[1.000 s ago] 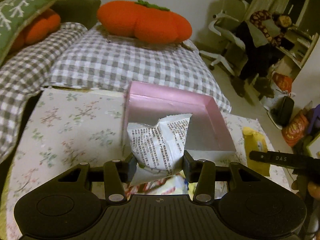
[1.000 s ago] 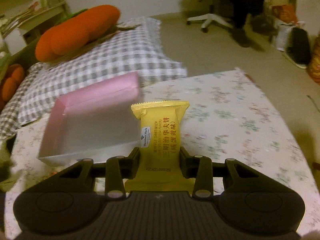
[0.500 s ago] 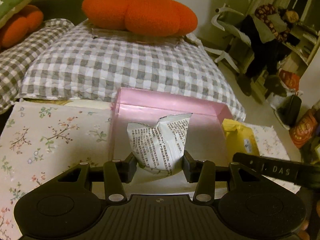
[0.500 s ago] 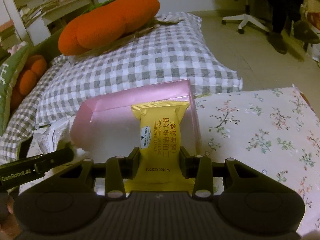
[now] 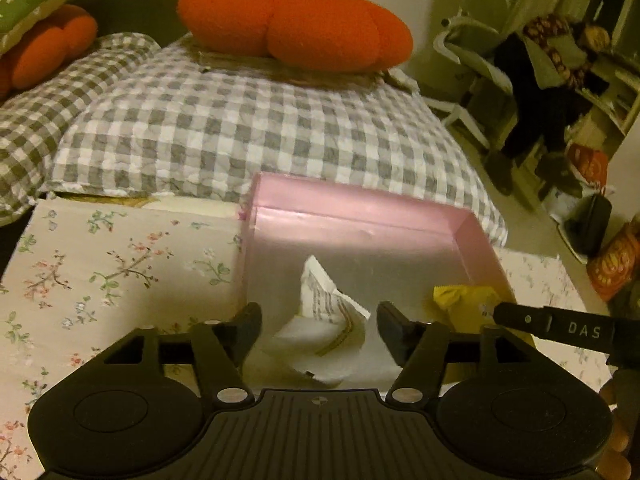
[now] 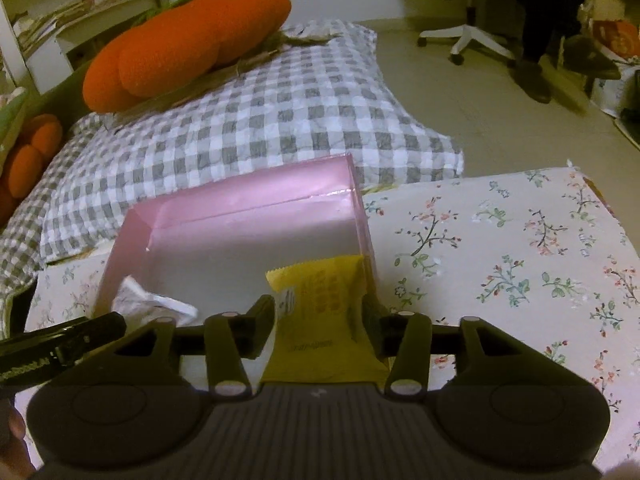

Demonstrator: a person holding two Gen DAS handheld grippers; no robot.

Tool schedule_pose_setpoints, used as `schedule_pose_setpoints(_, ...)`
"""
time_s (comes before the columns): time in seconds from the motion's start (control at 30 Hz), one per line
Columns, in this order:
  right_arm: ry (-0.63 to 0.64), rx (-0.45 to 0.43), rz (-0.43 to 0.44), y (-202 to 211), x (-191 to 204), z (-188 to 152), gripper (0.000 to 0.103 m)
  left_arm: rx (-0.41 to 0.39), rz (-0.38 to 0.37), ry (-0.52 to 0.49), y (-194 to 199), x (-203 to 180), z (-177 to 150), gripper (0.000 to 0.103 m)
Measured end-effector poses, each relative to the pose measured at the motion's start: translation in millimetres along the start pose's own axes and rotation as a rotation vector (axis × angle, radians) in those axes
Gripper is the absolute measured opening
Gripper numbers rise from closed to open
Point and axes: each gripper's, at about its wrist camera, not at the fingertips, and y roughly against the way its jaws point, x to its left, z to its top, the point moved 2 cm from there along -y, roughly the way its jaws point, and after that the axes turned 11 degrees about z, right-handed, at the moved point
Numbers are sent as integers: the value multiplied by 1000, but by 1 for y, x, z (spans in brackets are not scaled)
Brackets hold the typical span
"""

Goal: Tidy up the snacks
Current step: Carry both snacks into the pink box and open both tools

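Note:
A pink open box (image 5: pixel 360 208) (image 6: pixel 240 200) stands on the flowered table. A white snack packet (image 5: pixel 328 320) lies inside it near the front; it also shows in the right wrist view (image 6: pixel 148 300). A yellow snack packet (image 6: pixel 320 300) lies in the box's right front corner, seen too in the left wrist view (image 5: pixel 468 304). My left gripper (image 5: pixel 318 328) is open around the white packet, fingers apart from it. My right gripper (image 6: pixel 318 320) is open with the yellow packet between its fingers, no longer pinched.
The flowered tablecloth (image 6: pixel 520 240) (image 5: pixel 100 264) spreads on both sides of the box. Behind it lie a grey checked cushion (image 5: pixel 240 128) and an orange plush pumpkin (image 5: pixel 296 24). An office chair (image 6: pixel 468 32) stands on the floor at the far right.
Both grippers opened and let go of their packets. The white packet and the yellow packet dropped into the pink box.

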Motion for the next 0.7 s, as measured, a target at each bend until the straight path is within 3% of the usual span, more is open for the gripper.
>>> schedule_pose_setpoints(0.1,-15,11,-4,6,0,1,49,-2,-3,22,8,5,2,65)
schedule_pose_setpoints(0.33,1,-4,24,35,9,-1,71,9,1,11,33,9,0,67)
schedule_pose_setpoints(0.47,24,26,53,50,22,-10,76,18,24,-16,47,10,-8,69)
schedule_pose_setpoints(0.7,33,111,36,57,29,-33,70,37,62,-53,74,12,-29,71)
